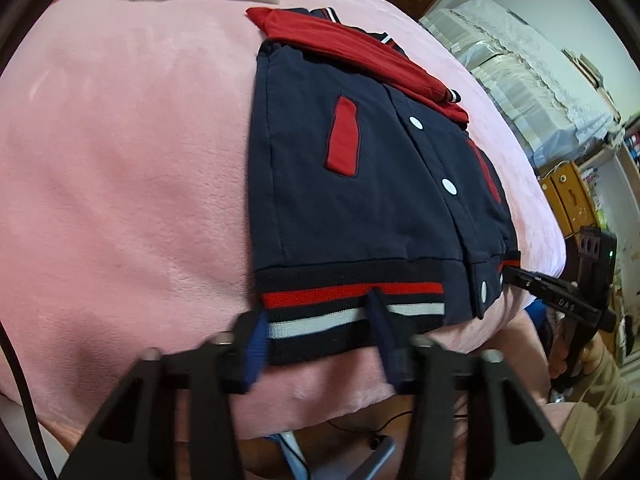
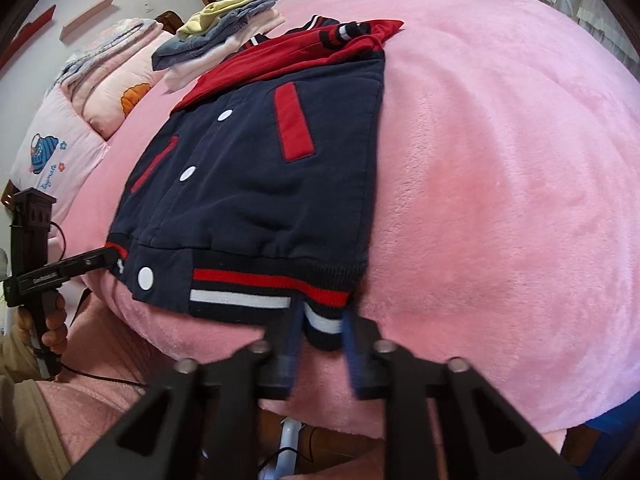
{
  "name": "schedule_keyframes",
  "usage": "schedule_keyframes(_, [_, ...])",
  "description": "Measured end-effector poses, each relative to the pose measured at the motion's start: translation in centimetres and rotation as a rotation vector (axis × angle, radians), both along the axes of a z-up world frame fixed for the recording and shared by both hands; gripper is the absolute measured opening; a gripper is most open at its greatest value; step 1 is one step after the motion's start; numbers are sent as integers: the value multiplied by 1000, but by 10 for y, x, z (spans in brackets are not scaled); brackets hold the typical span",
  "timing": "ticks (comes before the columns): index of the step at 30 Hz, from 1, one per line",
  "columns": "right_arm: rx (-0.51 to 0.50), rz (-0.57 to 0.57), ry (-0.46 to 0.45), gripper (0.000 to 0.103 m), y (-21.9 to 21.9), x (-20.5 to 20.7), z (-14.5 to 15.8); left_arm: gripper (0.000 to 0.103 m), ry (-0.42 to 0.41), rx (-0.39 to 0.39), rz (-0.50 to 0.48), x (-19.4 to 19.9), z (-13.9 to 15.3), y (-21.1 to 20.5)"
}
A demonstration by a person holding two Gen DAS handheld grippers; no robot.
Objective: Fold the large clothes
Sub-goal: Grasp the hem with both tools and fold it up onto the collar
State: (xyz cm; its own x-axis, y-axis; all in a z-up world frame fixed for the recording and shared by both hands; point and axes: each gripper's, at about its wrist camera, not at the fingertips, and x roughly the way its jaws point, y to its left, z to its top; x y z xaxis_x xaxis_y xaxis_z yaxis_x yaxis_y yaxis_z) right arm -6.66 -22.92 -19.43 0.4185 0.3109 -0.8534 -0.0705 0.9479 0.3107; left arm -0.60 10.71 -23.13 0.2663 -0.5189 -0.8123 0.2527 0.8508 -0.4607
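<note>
A navy varsity jacket (image 1: 352, 200) with red sleeves, red pocket trims and white snaps lies on the pink bed, sleeves folded across its far end. It also shows in the right wrist view (image 2: 256, 184). My left gripper (image 1: 316, 320) is open, its blue-padded fingers straddling the striped hem band (image 1: 352, 312) at the jacket's left corner. My right gripper (image 2: 320, 320) has its fingers around the hem's right corner (image 2: 324, 328), closing on it. Each gripper shows in the other's view at the opposite hem corner: the right one (image 1: 516, 272) and the left one (image 2: 108, 258).
The pink plush blanket (image 1: 120, 160) covers the bed. A stack of folded clothes (image 2: 224, 36) lies beyond the jacket. Pillows (image 2: 80, 120) sit at the left of the right wrist view. Covered furniture (image 1: 520, 60) stands beside the bed. Cables hang below the bed edge.
</note>
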Motion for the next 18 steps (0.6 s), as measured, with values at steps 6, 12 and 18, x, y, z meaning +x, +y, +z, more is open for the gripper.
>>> schedule_keyframes(6, [-11, 32, -31, 10, 7, 1, 23, 10, 69, -63, 29, 5, 10, -5])
schedule_keyframes(12, [141, -7, -126, 10, -12, 18, 75, 9, 78, -279, 124, 33, 50, 5])
schedule_keyframes(18, [269, -58, -202, 10, -34, 87, 123, 9, 25, -361, 200, 109, 86, 3])
